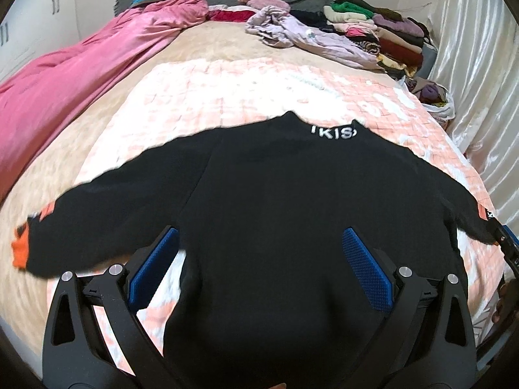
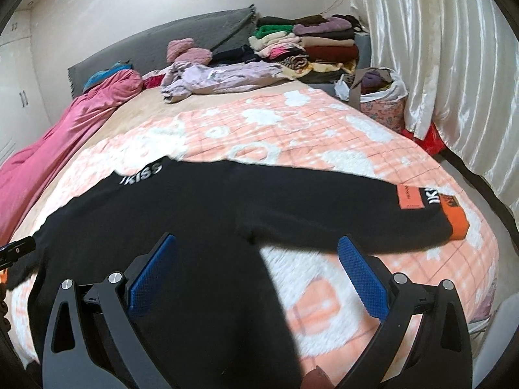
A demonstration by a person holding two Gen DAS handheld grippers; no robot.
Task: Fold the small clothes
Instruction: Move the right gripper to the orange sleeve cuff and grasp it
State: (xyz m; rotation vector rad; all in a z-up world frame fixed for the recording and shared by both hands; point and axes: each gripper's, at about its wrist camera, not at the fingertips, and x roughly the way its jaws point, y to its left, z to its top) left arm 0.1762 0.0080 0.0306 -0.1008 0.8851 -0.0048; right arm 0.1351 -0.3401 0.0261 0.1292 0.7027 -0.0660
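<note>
A small black sweater [image 1: 275,201] with white collar lettering and orange cuffs lies flat on the peach-and-white blanket [image 1: 227,90], sleeves spread to both sides. My left gripper [image 1: 259,243] hovers open over the sweater's lower body, blue pads wide apart. In the right wrist view the same sweater [image 2: 194,214] stretches its right sleeve toward an orange cuff [image 2: 457,223]. My right gripper [image 2: 258,249] is open above the sweater's lower right side, nothing between its fingers. The right gripper's body shows at the left view's right edge [image 1: 507,246].
A pink duvet [image 1: 65,77] runs along the bed's left side. Crumpled lilac clothes [image 1: 292,35] and a stack of folded garments [image 1: 382,29] sit near the grey headboard. A bag of clothes [image 2: 379,97] and a white curtain [image 2: 438,48] are at the right.
</note>
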